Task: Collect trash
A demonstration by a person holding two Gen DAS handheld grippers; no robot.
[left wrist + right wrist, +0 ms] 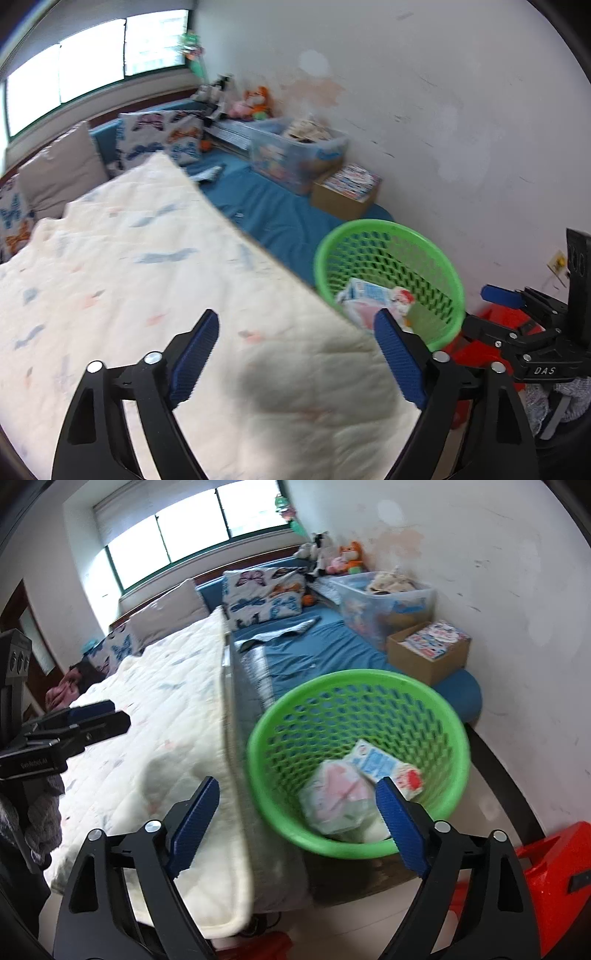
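Note:
A green mesh basket (280,716) stands on the blue sheet at the bed's foot, and it also shows in the left wrist view (439,258). It holds crumpled wrappers (343,797) and a blue and white carton (388,764), which also show in the left wrist view (373,299). My right gripper (295,812) is open and empty, just above the basket's near rim. My left gripper (295,343) is open and empty above the white quilt (129,277), left of the basket. A scrap of paper (291,629) lies on the blue sheet farther back.
A clear storage box (384,602) and a cardboard box (428,650) stand by the wall. Pillows (262,594) and soft toys (340,557) are at the bed's head. A red stool (554,886) stands on the floor at the right.

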